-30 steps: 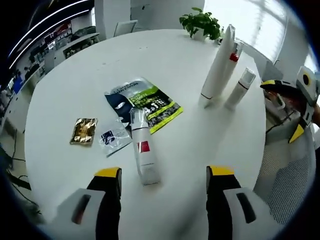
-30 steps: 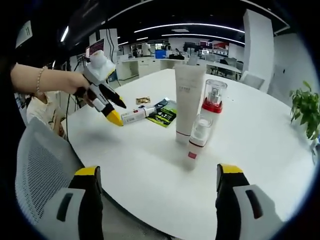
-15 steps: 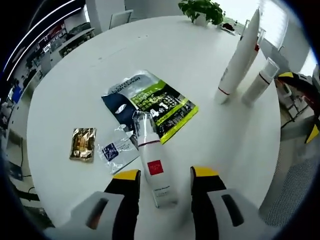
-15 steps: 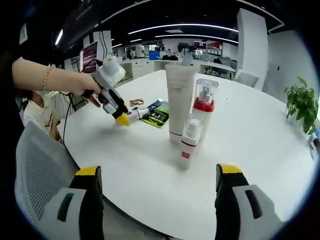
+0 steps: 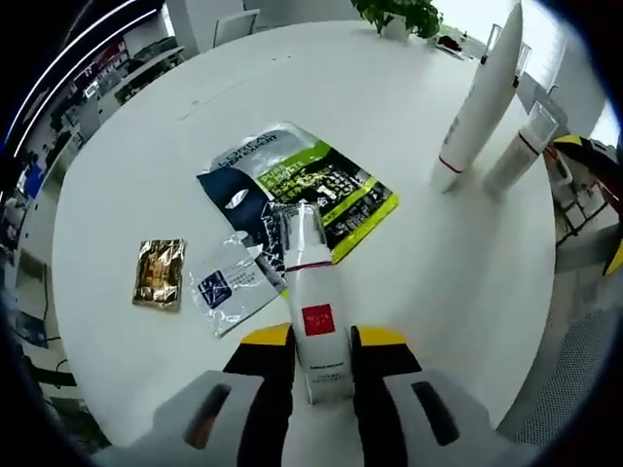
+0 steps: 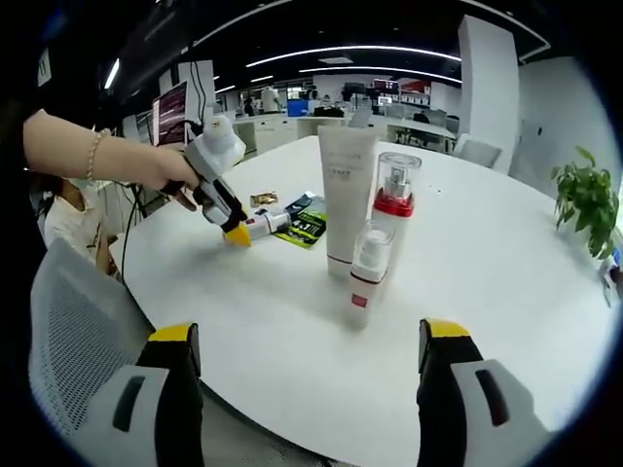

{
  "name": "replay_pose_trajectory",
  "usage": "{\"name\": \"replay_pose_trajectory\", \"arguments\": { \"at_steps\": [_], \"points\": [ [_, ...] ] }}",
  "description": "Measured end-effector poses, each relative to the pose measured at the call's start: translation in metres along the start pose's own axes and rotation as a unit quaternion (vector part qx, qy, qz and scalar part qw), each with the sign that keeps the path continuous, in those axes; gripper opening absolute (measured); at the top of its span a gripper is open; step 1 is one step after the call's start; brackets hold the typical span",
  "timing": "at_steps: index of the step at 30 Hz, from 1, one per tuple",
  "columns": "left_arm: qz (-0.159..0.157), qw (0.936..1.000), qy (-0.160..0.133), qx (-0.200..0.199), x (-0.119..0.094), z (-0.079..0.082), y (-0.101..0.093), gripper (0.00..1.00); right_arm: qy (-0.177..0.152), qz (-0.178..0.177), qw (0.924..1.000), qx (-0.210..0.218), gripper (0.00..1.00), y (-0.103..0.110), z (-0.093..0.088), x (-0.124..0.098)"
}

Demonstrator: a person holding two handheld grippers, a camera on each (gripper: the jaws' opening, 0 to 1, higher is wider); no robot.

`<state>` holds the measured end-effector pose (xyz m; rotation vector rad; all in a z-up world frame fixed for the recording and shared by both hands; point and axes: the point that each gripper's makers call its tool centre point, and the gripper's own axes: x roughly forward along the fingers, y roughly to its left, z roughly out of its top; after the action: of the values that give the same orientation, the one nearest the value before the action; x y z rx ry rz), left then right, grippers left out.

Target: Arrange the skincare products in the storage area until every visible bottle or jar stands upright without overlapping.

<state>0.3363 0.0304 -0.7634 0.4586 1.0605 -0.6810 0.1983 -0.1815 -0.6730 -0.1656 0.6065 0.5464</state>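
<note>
— What are you seeing in the left gripper view?
— Your left gripper is clamping the lying bottle on the table, beside the sachets.
— And the right gripper view?
— Your right gripper is gaping wide, gripping nothing; tube and two bottles are standing together.

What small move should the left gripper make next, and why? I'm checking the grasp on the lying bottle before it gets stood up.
Probably lift and tip it upright. The left gripper has its jaws closed against the base end of the white bottle, which lies flat on the white table, cap over the green sachet. The tall white tube already stands upright.
</note>
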Motion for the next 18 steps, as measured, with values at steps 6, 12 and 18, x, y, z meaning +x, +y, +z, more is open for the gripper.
{"name": "replay_pose_trajectory", "arguments": {
  "at_steps": [6,12,18],
  "points": [
    [-0.009,0.9989,-0.028,-0.036,-0.014,0.002,-0.009,0.20,-0.004,0.005,1.0000,0.002,0.91,0.001,0.001,0.000],
    [-0.012,0.9972,-0.055,-0.050,-0.026,0.003,-0.013,0.20,-0.009,0.015,0.9998,0.001,0.90,0.006,0.003,0.000],
    [-0.016,0.9952,-0.083,-0.049,-0.049,0.002,-0.032,0.20,-0.010,0.029,0.9995,-0.004,0.89,0.012,0.004,-0.001]
  ]
}}
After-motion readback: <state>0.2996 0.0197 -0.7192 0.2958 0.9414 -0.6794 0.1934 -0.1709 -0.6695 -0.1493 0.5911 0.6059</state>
